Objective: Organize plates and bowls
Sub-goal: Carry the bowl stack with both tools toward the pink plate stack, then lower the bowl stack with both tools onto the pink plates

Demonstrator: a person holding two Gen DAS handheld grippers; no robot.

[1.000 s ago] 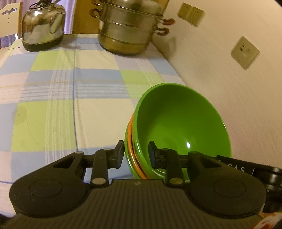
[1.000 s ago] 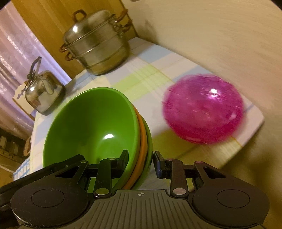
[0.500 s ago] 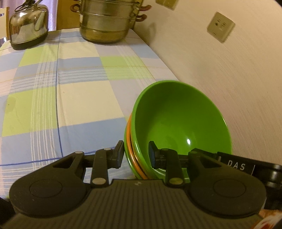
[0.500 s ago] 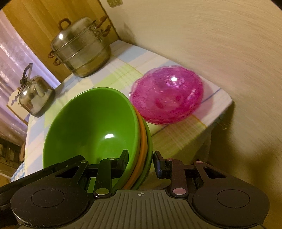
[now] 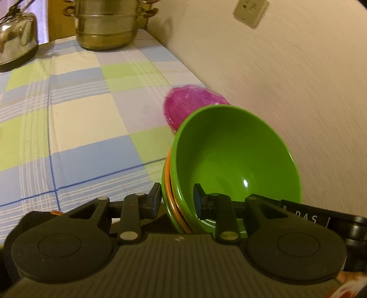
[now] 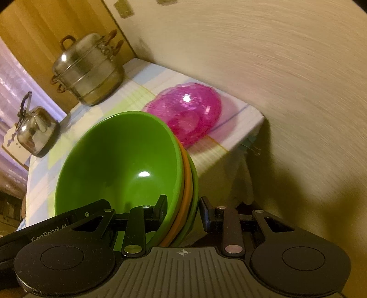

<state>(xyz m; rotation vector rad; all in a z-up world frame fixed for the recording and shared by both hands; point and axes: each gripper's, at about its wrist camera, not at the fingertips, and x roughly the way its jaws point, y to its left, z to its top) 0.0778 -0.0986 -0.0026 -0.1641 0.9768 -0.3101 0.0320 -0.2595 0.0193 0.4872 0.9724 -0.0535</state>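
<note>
Steel steamer pot [image 6: 88, 76] and kettle [image 6: 34, 130] on checked tablecloth [image 5: 75, 128]; wall socket [image 5: 250, 9].

The left gripper [image 5: 176, 197] sits low in its frame, jaws clamped narrow. The right gripper [image 6: 182, 207] mirrors it at bottom centre — its outer pad perhaps barely touching.

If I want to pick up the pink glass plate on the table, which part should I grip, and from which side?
Probably the rim, from the side away from the wall. The pink glass plate lies flat near the corner of the checked tablecloth, close to the wall, and its shallow, wavy edge is the only part that jaws could close over.
</note>
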